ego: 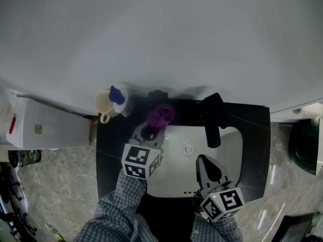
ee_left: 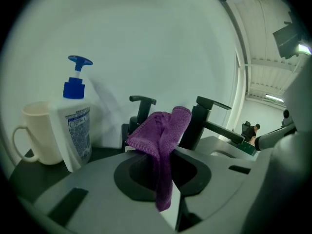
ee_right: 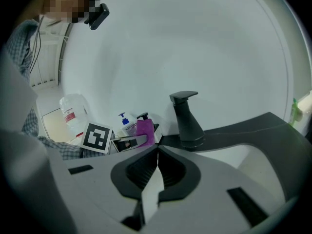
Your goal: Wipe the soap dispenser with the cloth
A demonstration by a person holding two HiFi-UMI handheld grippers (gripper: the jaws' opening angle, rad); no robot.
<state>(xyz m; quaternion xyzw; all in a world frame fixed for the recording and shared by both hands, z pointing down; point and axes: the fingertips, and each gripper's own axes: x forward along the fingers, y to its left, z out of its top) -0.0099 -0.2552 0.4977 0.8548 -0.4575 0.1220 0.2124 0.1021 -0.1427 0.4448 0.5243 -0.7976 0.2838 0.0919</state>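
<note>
My left gripper (ego: 150,133) (ee_left: 163,155) is shut on a purple cloth (ego: 160,116) (ee_left: 161,130), which bunches above the jaws and hangs down between them. A black pump dispenser (ego: 157,95) (ee_left: 141,108) stands just behind the cloth at the back of the dark counter (ego: 108,155). A white soap bottle with a blue pump (ego: 117,96) (ee_left: 75,126) stands to its left. My right gripper (ego: 207,166) (ee_right: 157,162) is shut and empty, held over the white basin (ego: 176,173). In the right gripper view the cloth (ee_right: 145,130) covers the black dispenser's body.
A cream mug (ego: 104,105) (ee_left: 39,138) sits beside the white bottle. The black faucet (ego: 212,117) (ee_right: 187,118) rises at the basin's back right. A white box (ego: 45,125) stands left of the counter. The white wall is close behind everything.
</note>
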